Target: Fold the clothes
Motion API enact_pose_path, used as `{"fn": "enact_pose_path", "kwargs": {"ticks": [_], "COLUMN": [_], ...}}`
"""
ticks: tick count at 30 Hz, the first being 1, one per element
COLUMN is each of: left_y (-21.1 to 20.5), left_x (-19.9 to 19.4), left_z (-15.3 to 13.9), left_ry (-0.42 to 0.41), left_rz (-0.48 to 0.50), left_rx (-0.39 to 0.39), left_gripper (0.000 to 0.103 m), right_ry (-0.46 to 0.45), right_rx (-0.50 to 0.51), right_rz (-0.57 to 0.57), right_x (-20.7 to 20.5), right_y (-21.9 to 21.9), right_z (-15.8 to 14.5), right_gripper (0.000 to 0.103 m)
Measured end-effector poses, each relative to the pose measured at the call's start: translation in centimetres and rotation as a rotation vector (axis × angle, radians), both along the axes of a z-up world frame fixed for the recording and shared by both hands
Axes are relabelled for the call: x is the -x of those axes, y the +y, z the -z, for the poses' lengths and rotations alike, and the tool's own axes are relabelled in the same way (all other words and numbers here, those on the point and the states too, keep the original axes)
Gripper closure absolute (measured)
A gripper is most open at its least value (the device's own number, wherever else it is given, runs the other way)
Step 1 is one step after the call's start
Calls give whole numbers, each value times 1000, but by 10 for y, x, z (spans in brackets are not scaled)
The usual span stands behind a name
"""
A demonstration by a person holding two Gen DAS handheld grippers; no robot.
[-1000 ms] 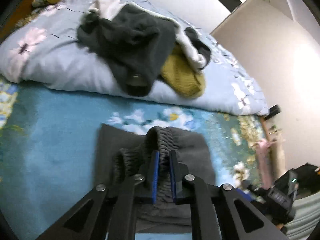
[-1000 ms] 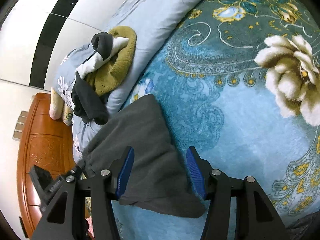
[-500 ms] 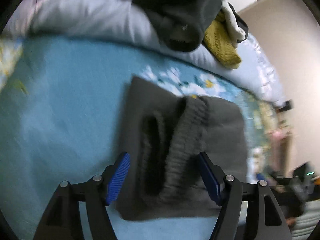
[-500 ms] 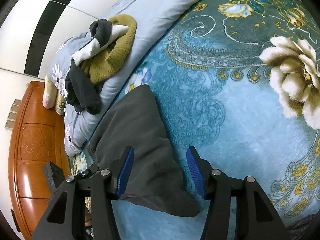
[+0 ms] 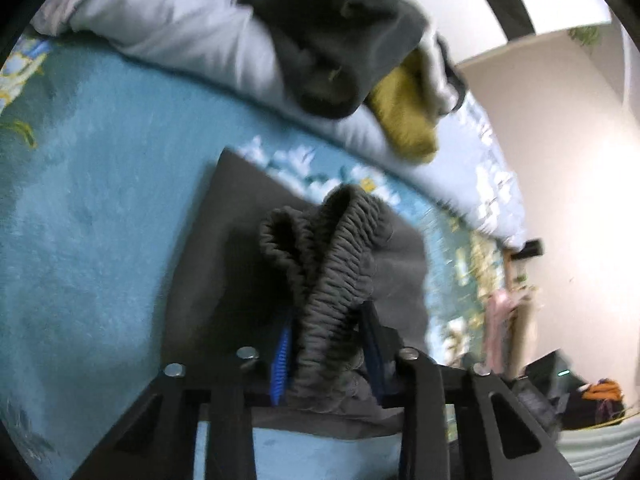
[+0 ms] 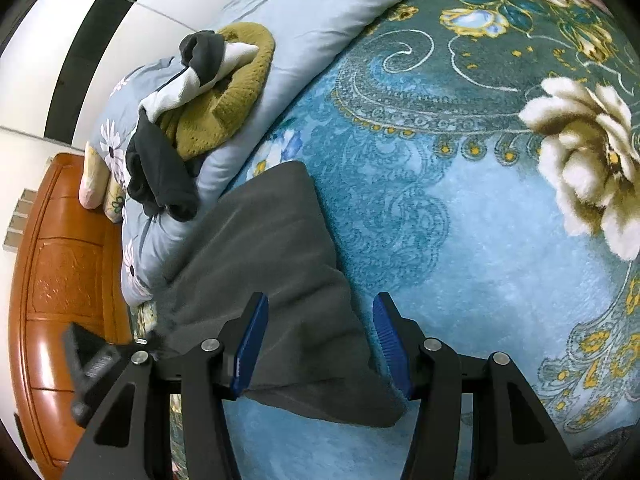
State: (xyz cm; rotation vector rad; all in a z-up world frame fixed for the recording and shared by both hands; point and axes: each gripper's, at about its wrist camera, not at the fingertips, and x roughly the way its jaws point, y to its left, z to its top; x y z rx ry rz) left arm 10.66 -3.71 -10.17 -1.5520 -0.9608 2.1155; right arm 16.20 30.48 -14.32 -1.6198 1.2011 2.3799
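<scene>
The grey trousers (image 5: 240, 240) lie folded on the blue floral blanket (image 5: 100, 200). Their ribbed waistband (image 5: 340, 264), lying loose half a second ago, bunches between the closing left gripper (image 5: 328, 344). The right gripper (image 6: 316, 344) hovers unclenched over the trouser leg, unchanged.

Left wrist view: low and close over the bed (image 5: 92, 200), angled downward, facing the pale duvet (image 5: 180, 28) and clothes pile (image 5: 344, 36). Right wrist view: somewhat higher, angled downward, facing the bed's wooden headboard (image 6: 60, 280) corner. Shared: grey garment (image 6: 272, 248), duvet, clothes pile, blue blanket.
</scene>
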Motion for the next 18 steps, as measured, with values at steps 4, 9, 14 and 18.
{"fn": "enact_pose_path", "kwargs": {"ticks": [4, 9, 14, 18], "left_y": [-16, -33, -35, -24], "left_x": [0, -4, -7, -5], "left_z": [-6, 34, 11, -25], "left_ry": [31, -72, -47, 60], "left_rz": [39, -7, -7, 74], "left_rx": [91, 123, 128, 157], "left_gripper": [78, 77, 75, 68], "right_ry": [27, 29, -64, -111], "right_rx": [-22, -9, -34, -21], "right_rz": [-27, -147, -219, -202], "right_x": [2, 15, 28, 34], "right_y": [-8, -40, -63, -59], "right_z": [-10, -6, 16, 29], "right_gripper": [47, 47, 45, 45]}}
